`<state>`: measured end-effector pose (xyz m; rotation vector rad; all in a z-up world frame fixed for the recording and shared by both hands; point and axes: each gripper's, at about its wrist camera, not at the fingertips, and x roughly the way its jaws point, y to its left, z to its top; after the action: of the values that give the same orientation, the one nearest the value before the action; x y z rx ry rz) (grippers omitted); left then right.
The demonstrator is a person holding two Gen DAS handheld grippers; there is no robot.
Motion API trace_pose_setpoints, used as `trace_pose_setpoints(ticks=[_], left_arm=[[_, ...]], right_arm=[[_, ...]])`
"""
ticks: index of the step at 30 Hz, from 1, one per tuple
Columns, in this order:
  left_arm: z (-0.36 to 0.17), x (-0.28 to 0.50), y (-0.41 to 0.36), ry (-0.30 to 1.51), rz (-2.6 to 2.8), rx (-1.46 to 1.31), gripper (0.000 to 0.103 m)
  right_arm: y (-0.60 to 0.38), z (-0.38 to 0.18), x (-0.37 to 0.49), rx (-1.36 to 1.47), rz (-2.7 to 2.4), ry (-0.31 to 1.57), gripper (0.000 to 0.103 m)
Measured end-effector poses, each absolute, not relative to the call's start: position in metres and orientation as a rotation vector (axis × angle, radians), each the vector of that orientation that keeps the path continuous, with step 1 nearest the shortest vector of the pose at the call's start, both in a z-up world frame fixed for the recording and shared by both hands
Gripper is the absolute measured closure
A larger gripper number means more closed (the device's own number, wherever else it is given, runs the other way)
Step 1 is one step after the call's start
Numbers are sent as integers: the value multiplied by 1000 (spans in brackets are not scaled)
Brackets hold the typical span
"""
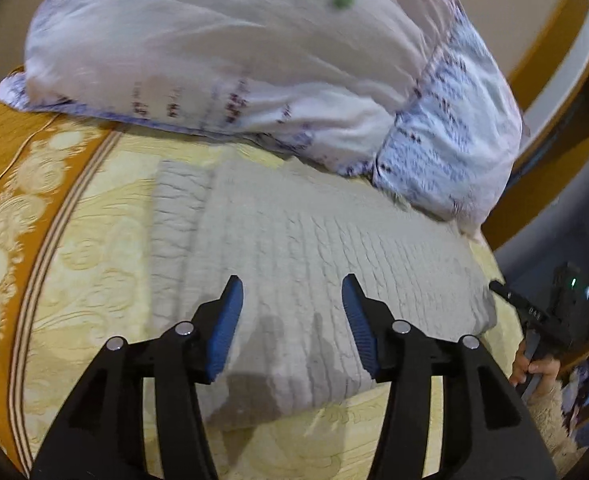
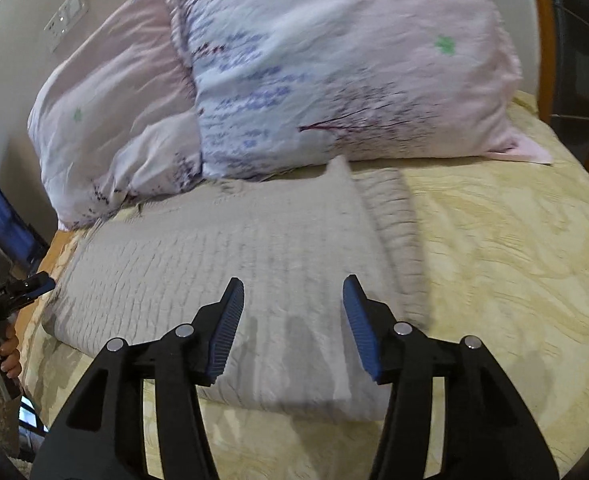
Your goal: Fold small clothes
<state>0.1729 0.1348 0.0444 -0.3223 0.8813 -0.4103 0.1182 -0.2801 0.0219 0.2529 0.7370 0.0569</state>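
A grey knitted garment [image 1: 294,248] lies folded in a flat rectangle on the yellow bedspread [image 1: 106,208]. It also shows in the right wrist view [image 2: 234,256], with a ribbed edge at its right side. My left gripper [image 1: 292,300] is open and empty, hovering just above the garment's near edge. My right gripper [image 2: 293,300] is open and empty, also just above the garment's near part. The other gripper shows at the right edge of the left wrist view [image 1: 534,316] and at the left edge of the right wrist view [image 2: 10,292].
Two pink and blue printed pillows [image 2: 334,64] [image 2: 110,120] lie at the head of the bed, the nearer one touching the garment's far edge; one also shows in the left wrist view [image 1: 254,52]. An orange patterned border [image 1: 10,200] runs along the bedspread. A wooden bed frame [image 1: 550,40] stands behind.
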Motion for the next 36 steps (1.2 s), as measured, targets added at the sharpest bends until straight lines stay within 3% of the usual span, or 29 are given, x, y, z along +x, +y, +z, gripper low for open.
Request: trace_pose_setpoints(ticks=[2,11,15,22,36], left_arm=[[40,177,127,898,-398,-296,51],[16,188,139,951,-356,-370,51],[23,186,161,935,-395,-512,51],[22,194,212,925,-312,-684,50],[-3,215,209,1001,-280,-774,50]], right_arm=[[-276,18,125,248,58,755,41],[-284,-5,137,268,10,842,38],[-283,2,135,289,20,846,31],[-274,14,130,301,50,811,30],[-242,16,135,216,98,809,25]])
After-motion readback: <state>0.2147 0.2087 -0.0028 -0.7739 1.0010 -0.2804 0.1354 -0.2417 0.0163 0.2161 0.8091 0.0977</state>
